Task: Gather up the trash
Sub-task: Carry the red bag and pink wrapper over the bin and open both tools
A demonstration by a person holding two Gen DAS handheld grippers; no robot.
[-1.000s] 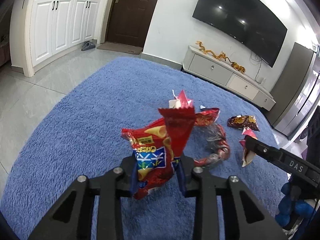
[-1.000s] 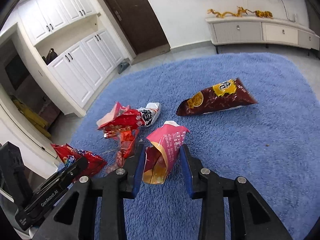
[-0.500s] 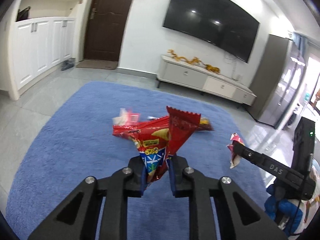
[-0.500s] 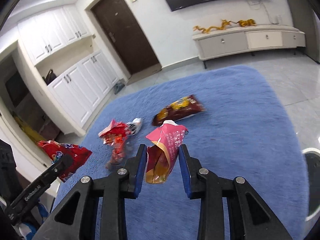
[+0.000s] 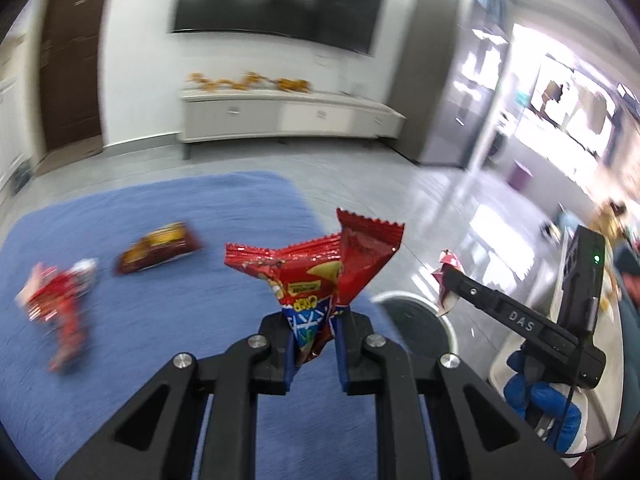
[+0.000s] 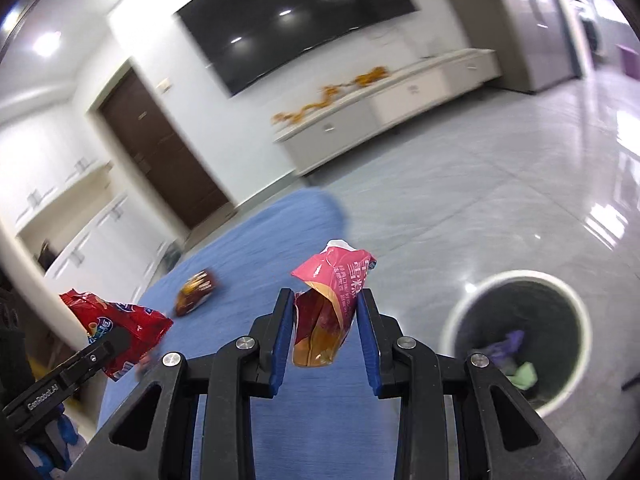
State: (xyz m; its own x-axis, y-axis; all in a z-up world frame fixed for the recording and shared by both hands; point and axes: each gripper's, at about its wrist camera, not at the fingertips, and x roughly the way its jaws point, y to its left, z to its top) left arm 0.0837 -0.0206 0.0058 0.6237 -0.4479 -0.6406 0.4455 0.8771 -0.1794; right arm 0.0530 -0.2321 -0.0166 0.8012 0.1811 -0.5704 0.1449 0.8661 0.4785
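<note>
**A:** Start with the left wrist view. What did the left gripper (image 5: 314, 334) have?

**B:** It was pinching a red snack wrapper (image 5: 320, 276) low down at its blue end, the jaws nearly together with the foil squeezed flat between them. The crimped top stood free above the fingers, likely because a grip near one end was the quickest way to lift a limp bag.

**A:** And around it?

**B:** On the blue rug (image 5: 140, 320), a brown packet (image 5: 160, 246) lay at about ten o'clock from the gripper, and a crumpled red wrapper (image 5: 60, 300) at nine o'clock; both were blurred and well apart from the claw. At three o'clock the other tool crossed the picture, held by a blue-gloved hand (image 5: 536, 400).

**A:** Now the right wrist view.

**B:** The right gripper (image 6: 324, 330) clamped a pink pouch (image 6: 328, 308), its pads pressing the puffy sides, so the jaws stood wider than the left pair. The pouch stood upright with its torn mouth uppermost.

**A:** Where was the trash headed?

**B:** A white-rimmed bin (image 6: 456, 320) stood on the tiled floor at three to four o'clock, near the gripper, with some green and purple scraps already inside. I would judge both hands were carrying their loads toward it; neither wrapper was over the opening yet.

**A:** Anything left behind?

**B:** The brown packet showed again at ten o'clock on the rug, so more picking up remained.
</note>
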